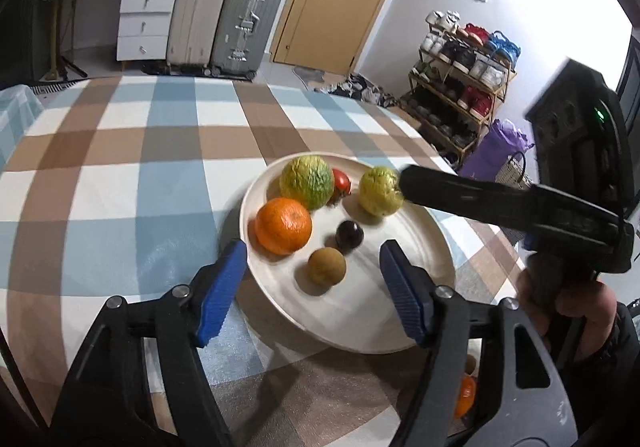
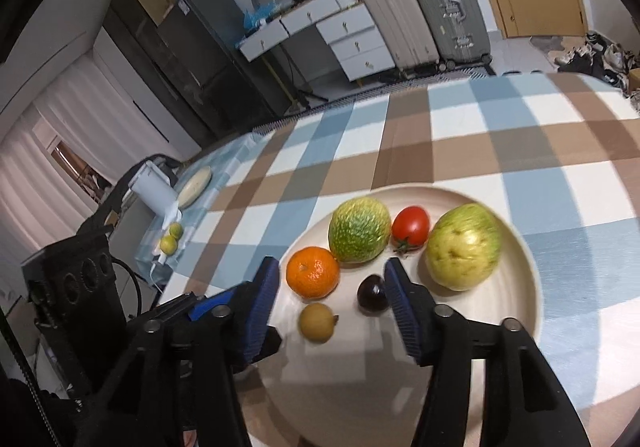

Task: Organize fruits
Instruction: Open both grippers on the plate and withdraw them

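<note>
A cream plate (image 2: 524,247) stands on the checked tablecloth (image 1: 120,175) and holds all six fruits. The orange (image 1: 283,225) is at the left, and the bumpy green fruit (image 1: 307,181) is beyond it. The tomato (image 2: 411,226) and the yellow-green fruit (image 2: 464,247) are to the right. The dark plum (image 2: 373,292) and the small brown fruit (image 2: 316,323) lie nearest. The left gripper (image 1: 312,269) and the right gripper (image 2: 332,289) both hang over the plate with jaws released, and they grasp nothing.

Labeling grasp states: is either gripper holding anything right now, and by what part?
Nothing held. Left gripper and right gripper both stand open above the plate, pads clear of the fruit.
</note>
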